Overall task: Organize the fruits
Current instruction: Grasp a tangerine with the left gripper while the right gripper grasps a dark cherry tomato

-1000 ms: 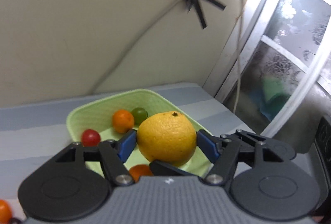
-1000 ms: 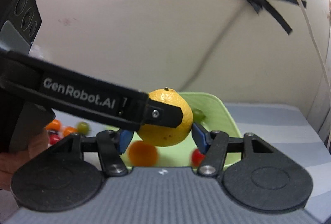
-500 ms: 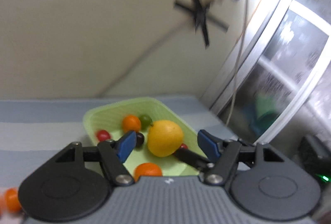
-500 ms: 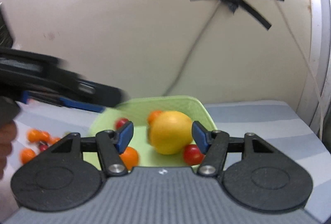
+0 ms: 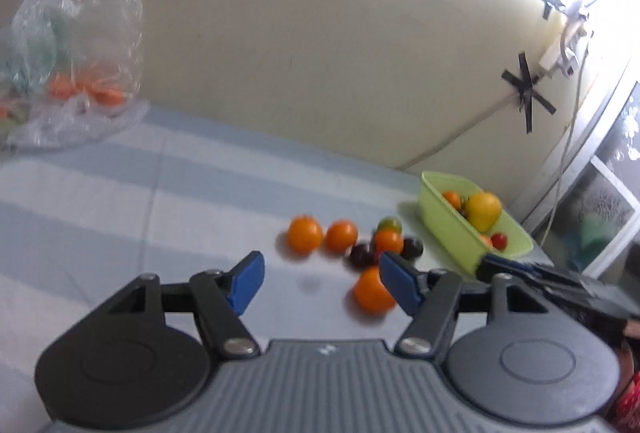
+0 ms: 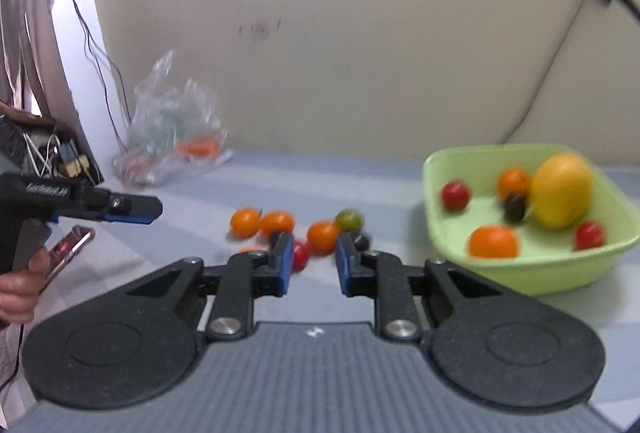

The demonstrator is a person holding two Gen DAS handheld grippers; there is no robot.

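From the left wrist, the left gripper is closing on nothing above loose fruits mid-desk, while the green tub by the far right corner holds a lemon. From the right wrist, the right gripper is pinched together, empty; several fruits sit in the tub, so roughly half are sorted.

Green tub of smooth, slightly glossy plastic; striped table cover matt, apparently cloth though blurred; bag of clear crinkled film; left gripper matt black plastic with metal rivets.
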